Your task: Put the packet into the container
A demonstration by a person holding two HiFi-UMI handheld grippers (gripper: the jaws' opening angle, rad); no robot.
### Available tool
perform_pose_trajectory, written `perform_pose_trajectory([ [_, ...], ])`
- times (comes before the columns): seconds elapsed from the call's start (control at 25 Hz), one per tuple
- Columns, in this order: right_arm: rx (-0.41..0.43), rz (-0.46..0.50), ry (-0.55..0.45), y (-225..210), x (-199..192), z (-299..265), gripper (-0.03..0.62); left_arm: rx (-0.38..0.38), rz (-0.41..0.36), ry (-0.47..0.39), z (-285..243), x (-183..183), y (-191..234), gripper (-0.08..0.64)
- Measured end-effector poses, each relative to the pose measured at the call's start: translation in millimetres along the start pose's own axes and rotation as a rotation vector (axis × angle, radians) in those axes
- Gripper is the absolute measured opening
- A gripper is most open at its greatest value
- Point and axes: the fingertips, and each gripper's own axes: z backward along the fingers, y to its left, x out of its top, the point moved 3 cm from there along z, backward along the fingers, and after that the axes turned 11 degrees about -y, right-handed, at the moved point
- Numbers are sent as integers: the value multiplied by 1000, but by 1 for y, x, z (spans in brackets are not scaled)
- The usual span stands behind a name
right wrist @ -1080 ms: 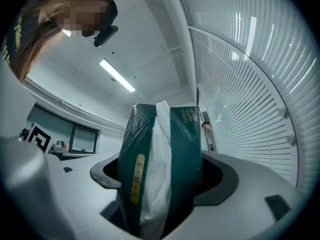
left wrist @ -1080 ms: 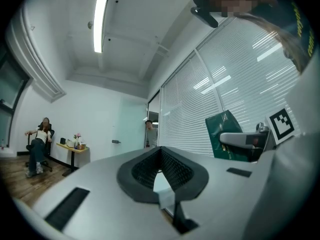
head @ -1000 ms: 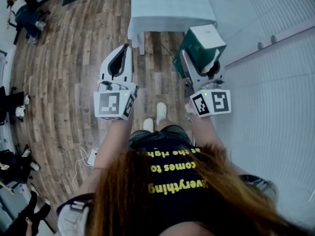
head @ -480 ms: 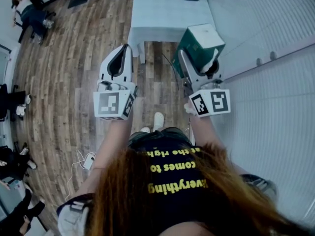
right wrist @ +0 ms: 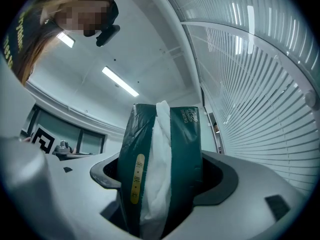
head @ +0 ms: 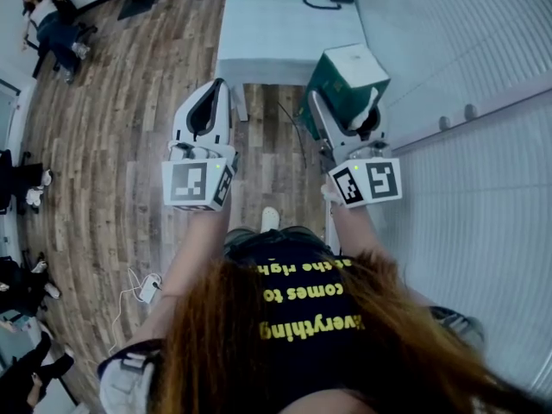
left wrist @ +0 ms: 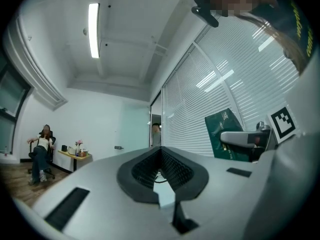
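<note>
Head view: standing on the wood floor [head: 112, 145], short of the white counter [head: 285, 24] further ahead. Holding the green packet [head: 354, 72] in the right hand-held gripper [head: 345, 110], out at the right near the blinds [head: 466, 50]. Holding the left hand-held gripper [head: 217, 89] alongside, well apart from it. Left gripper view: jaws together, with nothing between. Right gripper view: jaws clamped on the packet, with white tissue [right wrist: 157, 184] bulging from its slit. No container to be made out anywhere. Judged so: packet picked up; finding the container, reaching it and letting go all left to do.
</note>
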Motion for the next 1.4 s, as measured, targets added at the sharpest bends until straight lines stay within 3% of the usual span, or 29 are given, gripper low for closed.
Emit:
perform_pose_trajectory([
  [0.56,9,-43,2,-32,-13,-6,385,-15,-21,12,-35,-19,-18,2],
  [1.04,-28,-38,3,-42,-21,-20,385,-44,-1,24,-60,-29,-9,2],
  [1.4,-54,-23,12,-43,-36,-61,385,-68,18,25,-92,-36,24,2],
])
